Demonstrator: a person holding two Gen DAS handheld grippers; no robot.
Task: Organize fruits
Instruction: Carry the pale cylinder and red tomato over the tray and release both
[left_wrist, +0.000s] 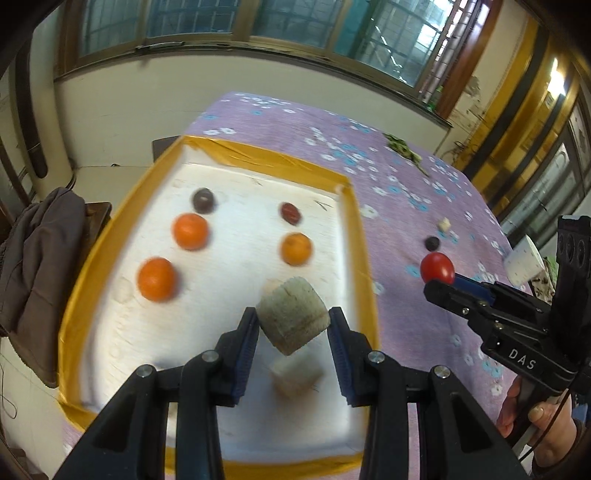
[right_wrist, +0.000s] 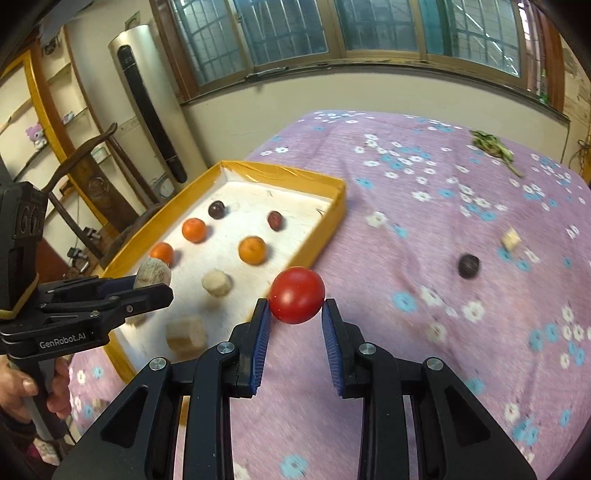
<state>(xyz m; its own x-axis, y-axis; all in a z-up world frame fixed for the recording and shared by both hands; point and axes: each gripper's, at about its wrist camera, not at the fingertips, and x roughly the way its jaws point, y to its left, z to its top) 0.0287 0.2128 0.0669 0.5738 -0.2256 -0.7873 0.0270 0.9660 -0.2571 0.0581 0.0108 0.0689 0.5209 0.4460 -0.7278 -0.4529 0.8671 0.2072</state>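
Left gripper (left_wrist: 293, 325): pinching pale banana chunk (left_wrist: 291, 319) above yellow-rimmed tray (left_wrist: 354, 229); best set beside the chunks already there. Right gripper (right_wrist: 295, 308): clamped on red tomato (right_wrist: 297, 294) over purple cloth, short of the tray; a level carry suits, then a free spot.

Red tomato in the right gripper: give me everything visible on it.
The red tomato is small, round to slightly oval, with smooth glossy skin and a faint highlight; no stem shows. It is whole and unmarked. The right gripper holds it at the fingertips, blue ribbed pads pressing its left and right sides, most of it standing beyond the tips. It hangs in the air over the purple flowered cloth, just outside the yellow-rimmed tray. The left wrist view shows it likewise clamped at the tips.
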